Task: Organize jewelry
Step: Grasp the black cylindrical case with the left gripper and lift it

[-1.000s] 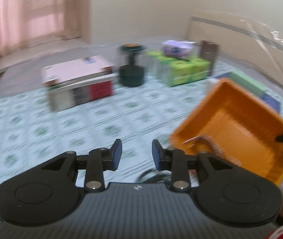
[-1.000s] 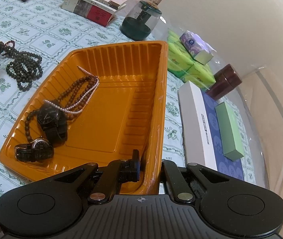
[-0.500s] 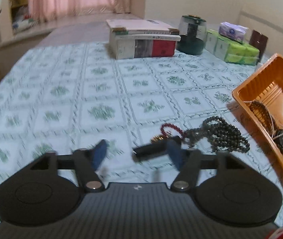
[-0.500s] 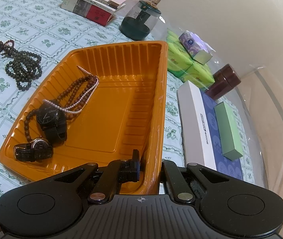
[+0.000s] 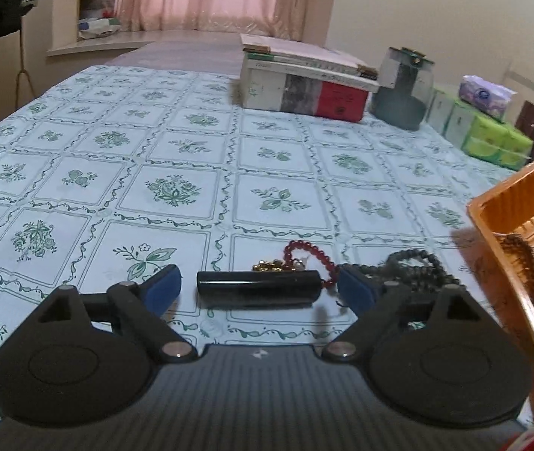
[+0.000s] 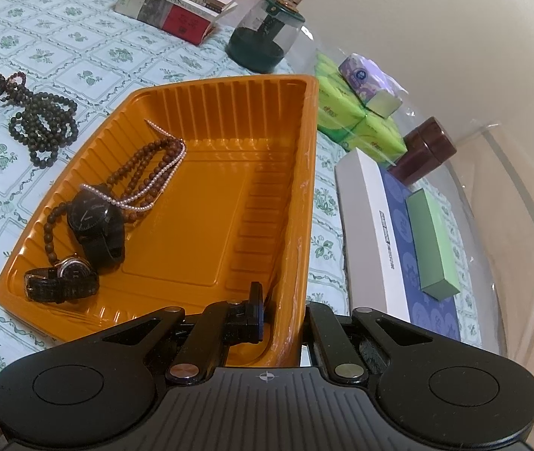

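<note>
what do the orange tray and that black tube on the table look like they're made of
Orange tray: looks like thin moulded plastic, glossy, with ribbed walls and light glare on its floor. Black tube: smooth and shiny with a bright highlight along its length, so polished plastic, lacquer or stone; the look leaves that open.

Your right gripper (image 6: 282,310) clamps the orange tray's (image 6: 306,203) near wall; two watches (image 6: 96,221) and beads lie inside.
</note>
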The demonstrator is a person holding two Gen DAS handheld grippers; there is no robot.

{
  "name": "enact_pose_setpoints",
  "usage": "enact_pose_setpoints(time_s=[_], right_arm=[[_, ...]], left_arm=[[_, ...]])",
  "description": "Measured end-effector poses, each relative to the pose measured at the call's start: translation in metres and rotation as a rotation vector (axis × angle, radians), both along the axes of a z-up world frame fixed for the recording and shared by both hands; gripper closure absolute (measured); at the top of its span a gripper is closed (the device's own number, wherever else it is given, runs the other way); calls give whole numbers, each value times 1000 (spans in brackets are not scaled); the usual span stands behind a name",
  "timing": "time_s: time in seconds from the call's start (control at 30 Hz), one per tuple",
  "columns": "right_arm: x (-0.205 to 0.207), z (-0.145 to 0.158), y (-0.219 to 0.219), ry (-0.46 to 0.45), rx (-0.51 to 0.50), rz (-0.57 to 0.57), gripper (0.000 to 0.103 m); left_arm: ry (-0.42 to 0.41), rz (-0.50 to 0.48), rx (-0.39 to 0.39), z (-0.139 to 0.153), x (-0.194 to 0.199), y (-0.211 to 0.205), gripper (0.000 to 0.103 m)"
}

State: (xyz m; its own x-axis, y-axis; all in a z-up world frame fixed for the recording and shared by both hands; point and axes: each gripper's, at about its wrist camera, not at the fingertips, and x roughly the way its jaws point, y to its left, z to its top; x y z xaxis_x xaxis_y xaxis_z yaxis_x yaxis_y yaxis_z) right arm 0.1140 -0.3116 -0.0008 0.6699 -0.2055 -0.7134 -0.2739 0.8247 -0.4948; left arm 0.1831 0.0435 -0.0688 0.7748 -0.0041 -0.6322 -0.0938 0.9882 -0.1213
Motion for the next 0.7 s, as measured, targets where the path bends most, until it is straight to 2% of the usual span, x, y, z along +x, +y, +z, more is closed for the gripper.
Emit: enact_pose_setpoints(time_s=[0.2, 0.4, 0.7], right_arm=[[0, 0, 0, 0, -1, -1, 98], [0, 0, 0, 0, 0, -1, 98], [0, -1, -1, -2, 1, -1, 98]], left_arm=[[-8, 31, 43, -9, 0, -7, 16], [-20, 18, 79, -12, -1, -13, 29], [-37, -6, 108, -3, -20, -10, 29]])
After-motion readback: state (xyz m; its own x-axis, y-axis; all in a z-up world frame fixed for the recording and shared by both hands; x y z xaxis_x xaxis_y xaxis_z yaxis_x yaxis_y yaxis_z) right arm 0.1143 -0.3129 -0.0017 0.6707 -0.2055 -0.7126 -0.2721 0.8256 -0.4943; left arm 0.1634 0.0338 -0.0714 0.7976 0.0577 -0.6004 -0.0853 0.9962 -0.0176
